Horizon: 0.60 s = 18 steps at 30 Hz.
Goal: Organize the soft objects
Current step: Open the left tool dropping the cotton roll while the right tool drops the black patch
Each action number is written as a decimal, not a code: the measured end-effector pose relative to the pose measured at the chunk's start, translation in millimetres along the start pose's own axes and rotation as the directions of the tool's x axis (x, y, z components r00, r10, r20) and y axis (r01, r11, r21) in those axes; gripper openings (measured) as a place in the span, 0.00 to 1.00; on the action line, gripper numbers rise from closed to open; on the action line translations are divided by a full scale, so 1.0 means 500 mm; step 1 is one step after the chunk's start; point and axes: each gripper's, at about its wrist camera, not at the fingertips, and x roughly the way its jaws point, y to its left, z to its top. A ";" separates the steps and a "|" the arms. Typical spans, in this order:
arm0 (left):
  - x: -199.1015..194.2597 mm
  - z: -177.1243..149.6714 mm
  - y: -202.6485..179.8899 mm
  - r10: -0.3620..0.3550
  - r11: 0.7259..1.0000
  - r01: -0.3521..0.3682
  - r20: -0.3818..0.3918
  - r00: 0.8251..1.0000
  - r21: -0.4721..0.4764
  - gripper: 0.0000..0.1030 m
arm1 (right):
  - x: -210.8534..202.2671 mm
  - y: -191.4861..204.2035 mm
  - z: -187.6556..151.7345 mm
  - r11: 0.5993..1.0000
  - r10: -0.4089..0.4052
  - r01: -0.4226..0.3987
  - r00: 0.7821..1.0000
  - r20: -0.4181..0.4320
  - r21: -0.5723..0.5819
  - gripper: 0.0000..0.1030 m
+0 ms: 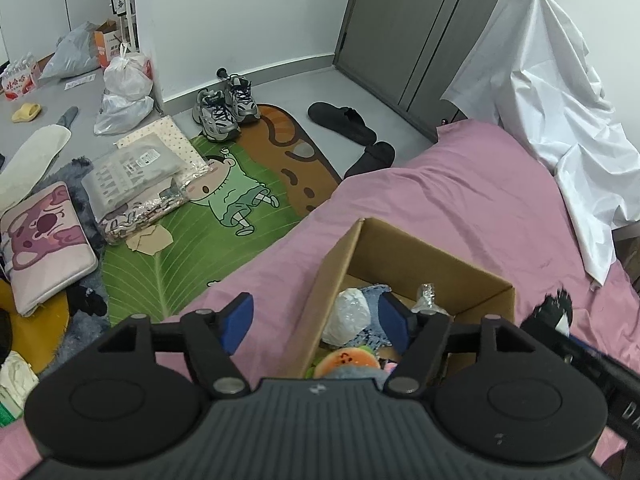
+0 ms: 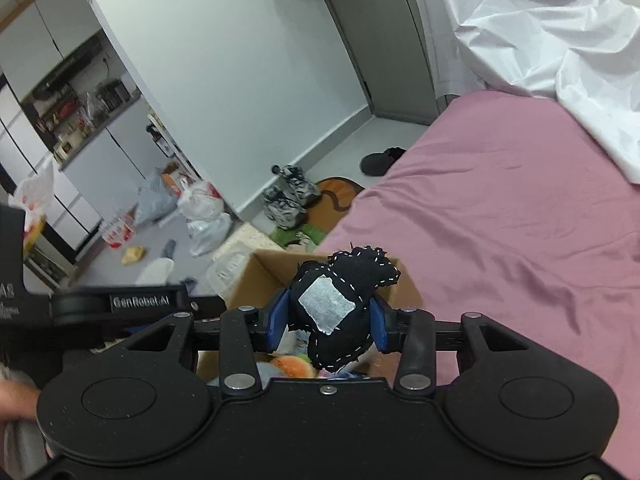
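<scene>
A cardboard box sits on the pink bed. It holds an orange plush, a white wrapped bundle and blue knit fabric. My left gripper is open and empty, its fingers straddling the box's left wall. My right gripper is shut on a black stitched plush with a white patch, held above the box. That plush also shows at the right in the left wrist view.
The pink bed stretches to the right, with a white sheet draped at its far end. On the floor lie a green cartoon mat, packaged fabrics, a pink cushion, sneakers and plastic bags.
</scene>
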 end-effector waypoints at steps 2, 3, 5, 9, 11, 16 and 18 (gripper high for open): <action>-0.004 0.003 0.003 0.006 1.000 -0.006 -0.004 1.000 0.009 0.69 | -0.001 0.008 0.002 1.000 0.017 -0.017 1.000 0.004 -0.001 0.47; -0.007 0.004 0.005 0.010 1.000 -0.010 -0.002 1.000 0.012 0.70 | -0.002 0.015 0.005 0.999 0.028 -0.028 1.000 0.008 -0.016 0.47; -0.013 0.004 0.006 0.015 1.000 -0.015 0.004 1.000 0.015 0.72 | -0.011 0.025 0.009 0.999 0.030 -0.029 0.999 0.018 -0.042 0.50; -0.023 0.000 -0.004 0.005 1.000 -0.005 -0.006 1.000 0.024 0.75 | -0.023 0.025 0.014 0.998 0.044 -0.043 0.999 0.027 -0.037 0.71; -0.031 -0.006 -0.009 0.002 0.999 -0.002 -0.003 1.000 0.039 0.78 | -0.027 0.024 0.013 0.998 0.043 -0.042 0.999 0.029 -0.041 0.77; -0.046 -0.017 -0.014 0.023 0.999 -0.023 -0.006 1.000 0.044 0.82 | -0.039 0.019 0.016 0.999 0.046 -0.046 0.998 0.031 -0.020 0.84; -0.053 -0.019 -0.017 0.029 0.998 -0.029 -0.006 1.000 0.049 0.83 | -0.049 0.016 0.016 0.999 0.042 -0.041 0.998 0.037 -0.020 0.87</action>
